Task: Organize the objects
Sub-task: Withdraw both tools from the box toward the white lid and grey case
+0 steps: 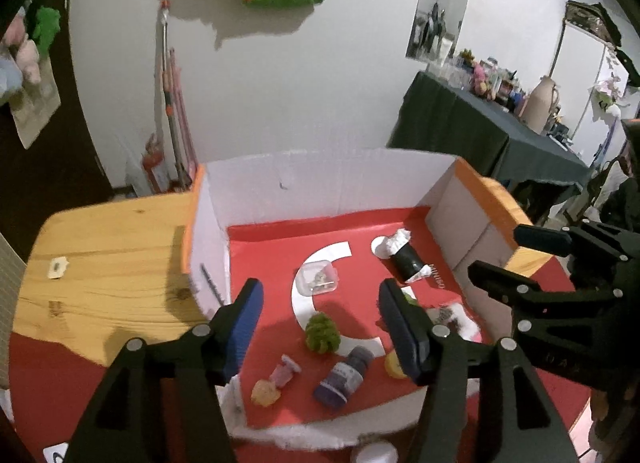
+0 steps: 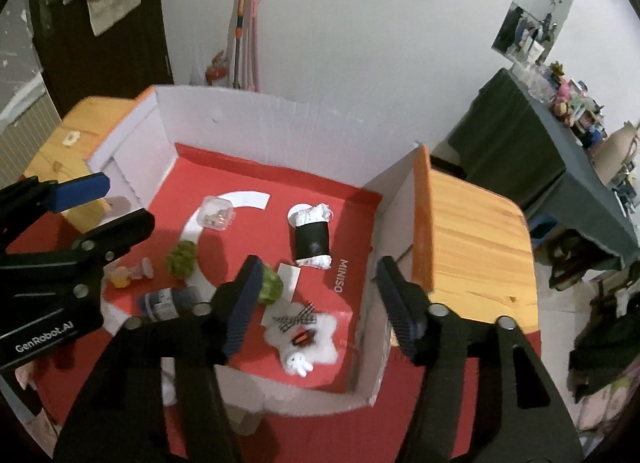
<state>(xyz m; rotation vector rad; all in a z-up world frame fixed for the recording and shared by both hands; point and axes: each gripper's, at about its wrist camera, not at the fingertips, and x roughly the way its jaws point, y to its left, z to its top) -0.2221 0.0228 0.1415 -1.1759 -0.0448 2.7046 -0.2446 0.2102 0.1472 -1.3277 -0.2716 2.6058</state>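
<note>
A white-walled cardboard box (image 1: 280, 187) (image 2: 256, 127) with a red floor holds small items: a clear plastic case (image 1: 319, 277) (image 2: 217, 213), a black roll with white paper ends (image 1: 404, 259) (image 2: 312, 237), a green fuzzy ball (image 1: 322, 333) (image 2: 183, 257), a dark blue bottle lying down (image 1: 344, 377) (image 2: 168, 301), a small pink-and-yellow figure (image 1: 276, 381) (image 2: 128, 273), a second green object (image 2: 271, 286) and a white fluffy patch with hair bows (image 2: 306, 333). My left gripper (image 1: 320, 327) (image 2: 108, 203) is open above the box. My right gripper (image 2: 316, 303) (image 1: 492, 259) is open above its right side.
The box sits on a wooden table (image 1: 108, 259) (image 2: 480, 247) partly covered by red cloth (image 2: 440, 423). A dark-draped side table (image 1: 480, 131) with clutter stands at the right. Broom handles (image 1: 172, 103) lean on the white wall behind.
</note>
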